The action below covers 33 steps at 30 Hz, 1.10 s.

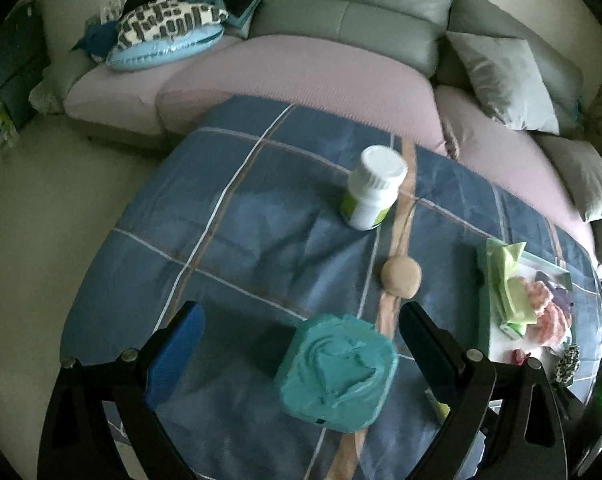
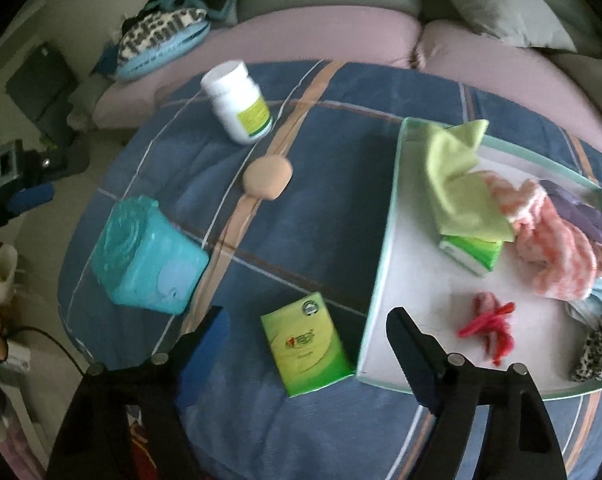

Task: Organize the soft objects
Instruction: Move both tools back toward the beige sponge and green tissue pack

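Step in hand, my read: sorting soft stuff into the tray (image 2: 385, 216). Tray sits on right side of the bench (image 2: 301, 216) (blue plaid cloth over it) and already holds a lime cloth (image 2: 457, 184) draped over a green tissue pack (image 2: 471, 254), a pink knit piece (image 2: 557, 236), a red yarn scrap (image 2: 491, 328) and a leopard-print item (image 2: 597, 342) at the near right corner.

Left tongs (image 1: 301, 344): open, empty, straddling the teal wipes pack (image 1: 337, 372), pads not touching it. Right tongs (image 2: 305, 344): open, empty, hovering over the loose green tissue pack (image 2: 305, 344), which lies flat just beside the tray's left edge.

Next move prob: close on a pack and shift it into the tray. Tissue pack is thin and flat, so needs a low approach and a grip across the short side. Wipes pack is bulky w/ crinkly wrap, may deform or slip.

Also loose: tan sponge puff (image 2: 267, 180) mid-bench, looks squashy. White pill bottle (image 2: 239, 100) at the far side is rigid, likely not part of this sort.
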Available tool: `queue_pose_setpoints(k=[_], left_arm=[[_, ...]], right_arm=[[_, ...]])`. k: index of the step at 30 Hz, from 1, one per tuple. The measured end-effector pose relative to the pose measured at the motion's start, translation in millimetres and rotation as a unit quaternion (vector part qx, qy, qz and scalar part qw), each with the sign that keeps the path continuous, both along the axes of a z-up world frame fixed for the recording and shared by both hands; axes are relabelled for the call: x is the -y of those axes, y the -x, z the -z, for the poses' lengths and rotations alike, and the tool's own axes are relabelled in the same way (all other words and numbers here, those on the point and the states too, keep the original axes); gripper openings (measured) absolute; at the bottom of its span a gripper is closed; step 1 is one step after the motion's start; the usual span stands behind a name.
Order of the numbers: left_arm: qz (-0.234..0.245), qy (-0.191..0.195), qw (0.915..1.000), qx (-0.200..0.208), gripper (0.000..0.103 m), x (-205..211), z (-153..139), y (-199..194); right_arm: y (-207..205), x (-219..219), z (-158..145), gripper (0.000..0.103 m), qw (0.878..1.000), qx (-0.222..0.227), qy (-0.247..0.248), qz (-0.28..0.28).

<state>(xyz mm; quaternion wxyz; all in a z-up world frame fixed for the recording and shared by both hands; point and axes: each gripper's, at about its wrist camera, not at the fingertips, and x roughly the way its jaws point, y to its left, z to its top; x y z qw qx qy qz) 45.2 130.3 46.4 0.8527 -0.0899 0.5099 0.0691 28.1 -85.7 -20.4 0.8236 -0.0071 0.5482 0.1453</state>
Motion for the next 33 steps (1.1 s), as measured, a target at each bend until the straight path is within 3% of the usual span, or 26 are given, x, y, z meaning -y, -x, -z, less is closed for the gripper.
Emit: queue_pose_setpoints(k=[14, 22, 27, 33], left_arm=[[0.001, 0.015, 0.9993, -0.035, 0.098, -9.0, 29.3, -8.8], [0.019, 0.011, 0.9989, -0.042, 0.098, -0.9, 32.3, -23.4], [0.045, 0.018, 0.9971, -0.059, 0.098, 10.9, 38.5, -40.1], [0.068, 0.028, 0.9934, -0.088, 0.098, 26.5, 47.5, -60.6]], right_arm=[[-2.1, -22.3, 24.1, 0.079, 0.999, -0.027, 0.022, -0.034], [-7.7, -27.2, 39.5, 0.068, 0.997, -0.046, 0.039, -0.041], [-9.7, -28.9, 41.9, 0.054, 0.997, -0.043, 0.053, -0.046], [-13.8, -27.3, 43.0, 0.053, 0.997, -0.043, 0.049, -0.047]])
